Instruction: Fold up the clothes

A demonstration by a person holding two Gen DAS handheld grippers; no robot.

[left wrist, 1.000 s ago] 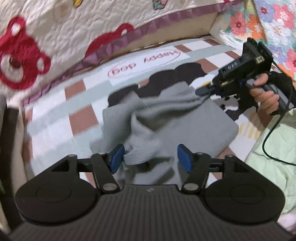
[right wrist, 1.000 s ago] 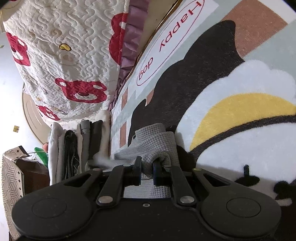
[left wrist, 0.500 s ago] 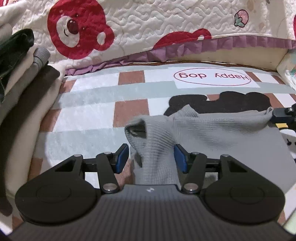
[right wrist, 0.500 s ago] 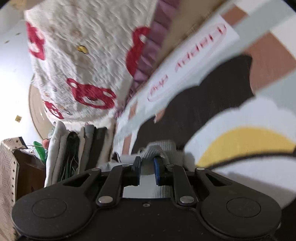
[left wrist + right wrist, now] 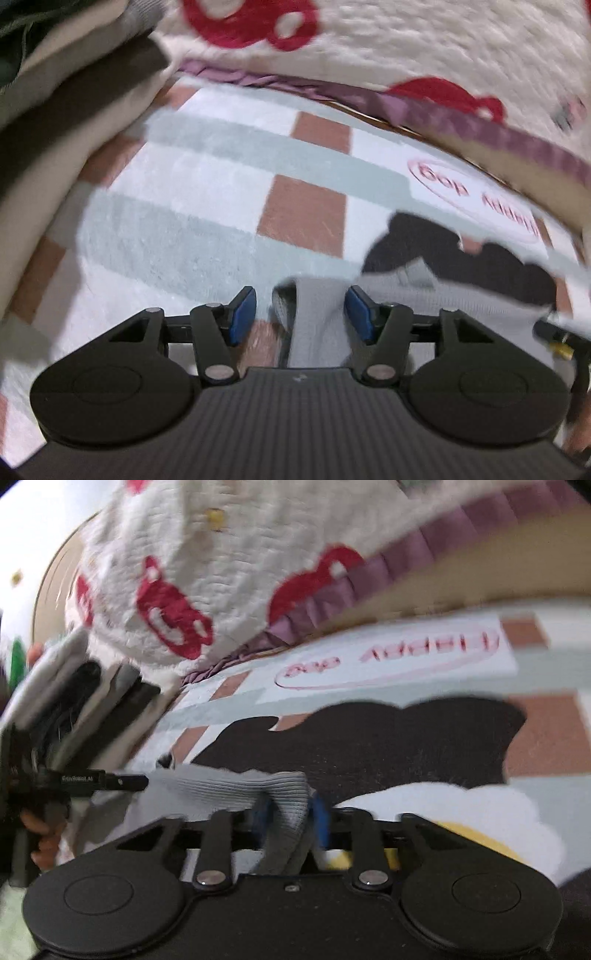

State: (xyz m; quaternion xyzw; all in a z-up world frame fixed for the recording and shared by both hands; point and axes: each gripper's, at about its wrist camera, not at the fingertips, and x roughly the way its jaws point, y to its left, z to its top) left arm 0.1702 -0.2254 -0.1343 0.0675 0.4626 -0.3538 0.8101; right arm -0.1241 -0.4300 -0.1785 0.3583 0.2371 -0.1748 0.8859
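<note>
Draping limp between both tools, the soft grey ribbed knit garment (image 5: 314, 325) sags over the patterned plush rug (image 5: 192, 229), the left tool (image 5: 299, 314) spread around its edge, the right tool (image 5: 290, 818) pinching a corner; I judge it light, stretchy, best gripped at hems.

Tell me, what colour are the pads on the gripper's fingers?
Blue. The pads on the left gripper show best in the left wrist view.

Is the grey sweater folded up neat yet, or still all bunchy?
Still bunchy. The grey sweater hangs in wrinkled folds between the right tongs and the left tongs. Blur hides whether any part is folded.
</note>
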